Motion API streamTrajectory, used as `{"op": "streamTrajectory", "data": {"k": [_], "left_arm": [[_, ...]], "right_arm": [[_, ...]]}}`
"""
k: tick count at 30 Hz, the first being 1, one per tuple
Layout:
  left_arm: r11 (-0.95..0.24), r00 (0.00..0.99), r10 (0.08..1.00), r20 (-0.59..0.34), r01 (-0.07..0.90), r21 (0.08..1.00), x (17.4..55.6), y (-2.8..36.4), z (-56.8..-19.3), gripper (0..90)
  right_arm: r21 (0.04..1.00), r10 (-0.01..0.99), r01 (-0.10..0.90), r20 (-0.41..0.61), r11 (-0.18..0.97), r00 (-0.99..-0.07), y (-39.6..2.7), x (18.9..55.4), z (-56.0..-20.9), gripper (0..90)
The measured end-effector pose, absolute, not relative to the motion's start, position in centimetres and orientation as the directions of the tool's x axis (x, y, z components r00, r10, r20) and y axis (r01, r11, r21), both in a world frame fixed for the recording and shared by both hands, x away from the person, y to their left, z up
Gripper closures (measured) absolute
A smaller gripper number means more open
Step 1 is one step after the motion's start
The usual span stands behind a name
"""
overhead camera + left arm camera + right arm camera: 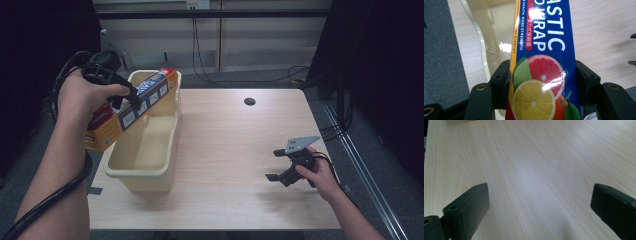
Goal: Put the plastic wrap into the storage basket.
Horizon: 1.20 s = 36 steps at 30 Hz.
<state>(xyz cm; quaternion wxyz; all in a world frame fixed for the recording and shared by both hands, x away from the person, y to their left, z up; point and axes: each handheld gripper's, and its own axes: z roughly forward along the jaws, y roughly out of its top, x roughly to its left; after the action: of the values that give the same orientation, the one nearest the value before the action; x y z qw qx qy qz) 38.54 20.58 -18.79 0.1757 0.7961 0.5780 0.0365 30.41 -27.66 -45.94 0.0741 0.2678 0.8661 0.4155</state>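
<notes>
1. Holding the plastic wrap box (131, 108) aloft, we had it tilted over the left rim of the cream bin (142, 165), its far end above the bin's back corner and its near end out past the left wall.
2. Our left gripper (543, 82) had its jaws clamped on the box's two sides, near the printed citrus slices.
3. We judged the step in hand to be carrying the box to the bin; nothing lay inside the bin yet.
4. The next move called for swinging the box in line with the bin's long axis, lowering it, then releasing.
5. Our right gripper (280, 165) rested low over the bare counter (235, 130), jaws wide apart and empty.
</notes>
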Motion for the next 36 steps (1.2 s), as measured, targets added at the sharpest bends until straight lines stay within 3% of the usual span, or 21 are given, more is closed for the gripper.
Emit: {"op": "streamTrajectory", "data": {"k": [17, 36], "left_arm": [[-0.219, 0.276, 0.95, -0.146, 0.922, 0.319, 38.4, 21.5, -19.2, 40.4], [-0.185, 0.227, 0.963, -0.146, 0.949, 0.255, 38.8, 21.7, -22.3, 40.3]], "right_arm": [[0.759, 0.524, 0.401, 0.093, 0.512, -0.846, -27.7, 30.4, -46.0, 2.1], [0.759, 0.522, 0.398, 0.09, 0.515, -0.848, -27.7, 30.4, -46.0, 2.1]]}}
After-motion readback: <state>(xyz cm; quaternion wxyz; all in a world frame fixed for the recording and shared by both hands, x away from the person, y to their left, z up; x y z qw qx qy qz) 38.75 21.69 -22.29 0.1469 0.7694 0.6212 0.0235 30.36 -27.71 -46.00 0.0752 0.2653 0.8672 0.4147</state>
